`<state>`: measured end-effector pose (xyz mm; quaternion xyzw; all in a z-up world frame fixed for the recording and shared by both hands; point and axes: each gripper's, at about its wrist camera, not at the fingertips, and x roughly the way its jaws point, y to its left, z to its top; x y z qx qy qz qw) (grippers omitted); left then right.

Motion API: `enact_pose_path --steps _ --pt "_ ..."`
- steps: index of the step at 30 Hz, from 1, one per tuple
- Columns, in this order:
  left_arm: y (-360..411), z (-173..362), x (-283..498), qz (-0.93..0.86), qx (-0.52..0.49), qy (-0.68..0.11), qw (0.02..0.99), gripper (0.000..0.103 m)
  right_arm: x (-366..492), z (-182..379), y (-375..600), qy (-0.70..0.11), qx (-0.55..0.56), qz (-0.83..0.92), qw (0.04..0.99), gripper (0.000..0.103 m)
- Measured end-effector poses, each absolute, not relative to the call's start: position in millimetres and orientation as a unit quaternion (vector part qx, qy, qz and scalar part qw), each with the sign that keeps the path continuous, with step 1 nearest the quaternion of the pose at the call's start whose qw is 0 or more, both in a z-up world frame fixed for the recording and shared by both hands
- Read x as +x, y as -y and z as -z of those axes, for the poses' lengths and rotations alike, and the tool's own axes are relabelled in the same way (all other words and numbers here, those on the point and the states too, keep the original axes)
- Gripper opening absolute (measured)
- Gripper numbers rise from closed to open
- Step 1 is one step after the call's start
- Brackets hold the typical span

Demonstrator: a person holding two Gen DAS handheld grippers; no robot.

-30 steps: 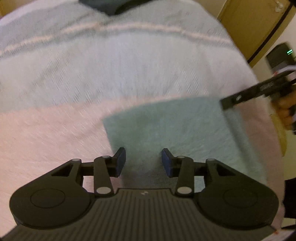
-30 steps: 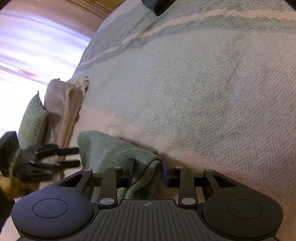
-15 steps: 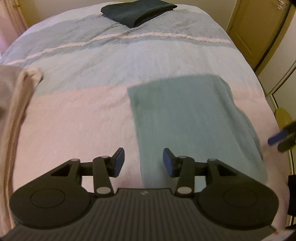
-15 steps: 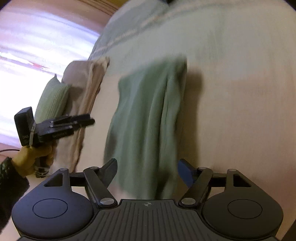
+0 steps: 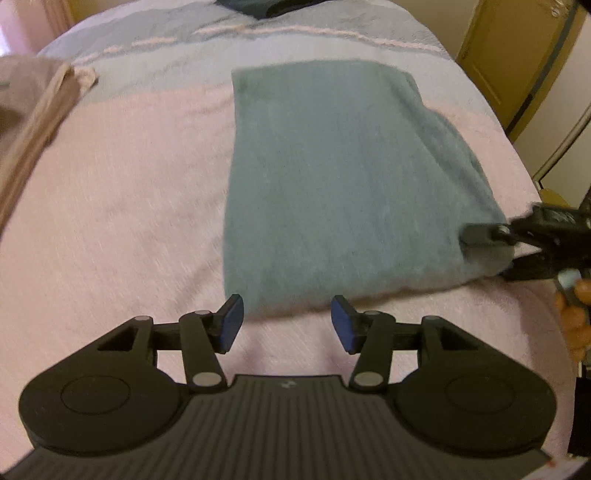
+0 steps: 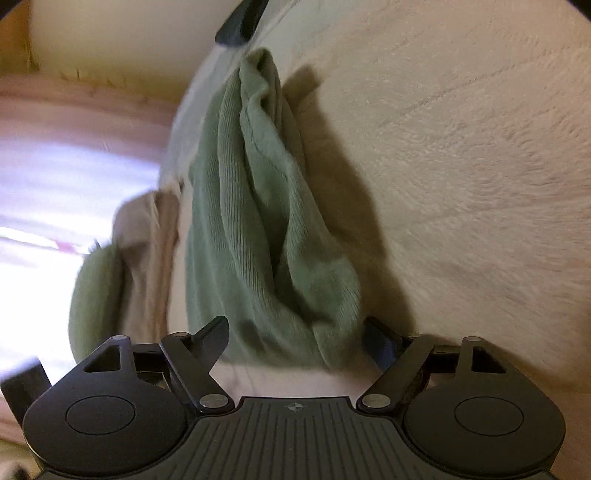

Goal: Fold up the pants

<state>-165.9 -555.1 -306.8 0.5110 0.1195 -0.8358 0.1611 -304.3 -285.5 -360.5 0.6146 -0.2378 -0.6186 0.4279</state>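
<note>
Folded green pants on the bed, both grippers at their near edge.

The left gripper (image 5: 286, 325) hangs spread and empty just short of the pants (image 5: 332, 177), likely ready to take the near hem. The right gripper (image 6: 295, 339) has its jaws wide around the bunched near-right corner without pinching it, probably lining up a grab. The pants lie as a flat rectangle on the pink bedspread (image 5: 110, 206). Left of the pants, tan cloth (image 5: 33, 110) is cut off by the frame. Beyond the pants, a dark folded item (image 5: 266, 7) is barely visible at the far edge. Motion blur softens everything.
</note>
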Motion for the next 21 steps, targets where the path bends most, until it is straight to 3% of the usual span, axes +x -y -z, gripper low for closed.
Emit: enact_pose_path --steps 1,4,11,16,21 --pt "551 310 -163 0.834 0.511 -0.126 0.162 0.047 -308 364 287 0.241 0.621 0.617 0.419 0.040" --pt "538 306 -160 0.837 0.506 -0.136 0.158 0.047 -321 358 280 0.250 0.643 0.601 0.403 0.023" --pt "521 264 -178 0.860 0.470 -0.137 0.141 0.047 -386 283 278 0.179 0.643 0.610 0.427 0.019" --pt "512 242 -209 0.871 0.449 -0.140 0.140 0.047 -480 230 297 0.052 0.626 0.618 0.473 0.019" --pt "510 237 -253 0.874 0.431 -0.162 0.154 0.049 -581 213 353 -0.078 0.605 0.606 0.510 0.019"
